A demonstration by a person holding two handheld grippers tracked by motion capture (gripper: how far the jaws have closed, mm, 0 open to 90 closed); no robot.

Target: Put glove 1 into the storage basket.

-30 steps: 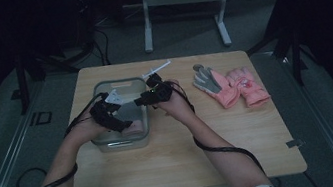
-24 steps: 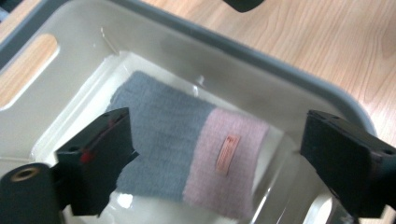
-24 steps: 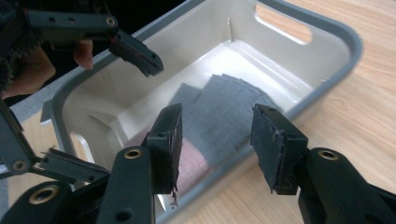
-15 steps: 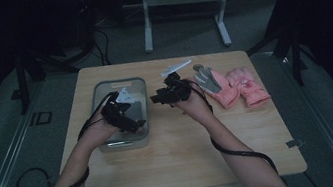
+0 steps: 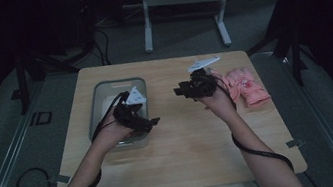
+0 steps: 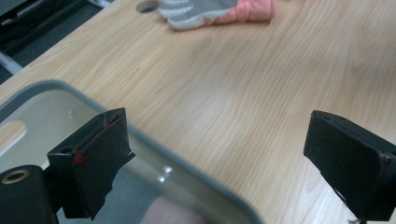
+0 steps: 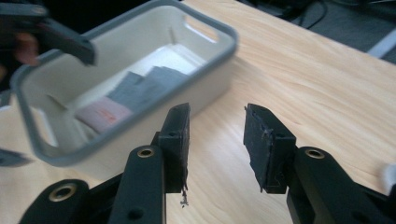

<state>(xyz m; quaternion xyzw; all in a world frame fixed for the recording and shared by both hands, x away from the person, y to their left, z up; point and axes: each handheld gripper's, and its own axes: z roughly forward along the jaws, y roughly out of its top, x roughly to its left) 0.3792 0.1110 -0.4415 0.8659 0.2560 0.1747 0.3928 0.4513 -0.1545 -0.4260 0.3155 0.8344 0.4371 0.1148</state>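
The left gripper (image 5: 151, 122), jaws wide and empty, hovers over the grey-rimmed bin (image 5: 98, 115). The right gripper (image 5: 178, 91), jaws narrowing on nothing, hides part of the pink gloves (image 5: 250, 89) at the bench's (image 5: 190, 160) far right. Blurred cloth pieces (image 7: 126, 95) lie inside the bin.

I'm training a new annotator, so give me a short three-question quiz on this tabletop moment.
1. True or false: the left gripper has something clamped between its jaws.
2. Which lies inside the bin? A) a glove B) a bottle C) a spoon
3. What lies on the table to the right of the right gripper in the high view?

Key:
1. False: in the left gripper view its jaws stand wide apart with bare wood between them.
2. A: the right gripper view shows a grey and pink glove in the bin.
3. The pink glove, lying flat near the table's right edge.
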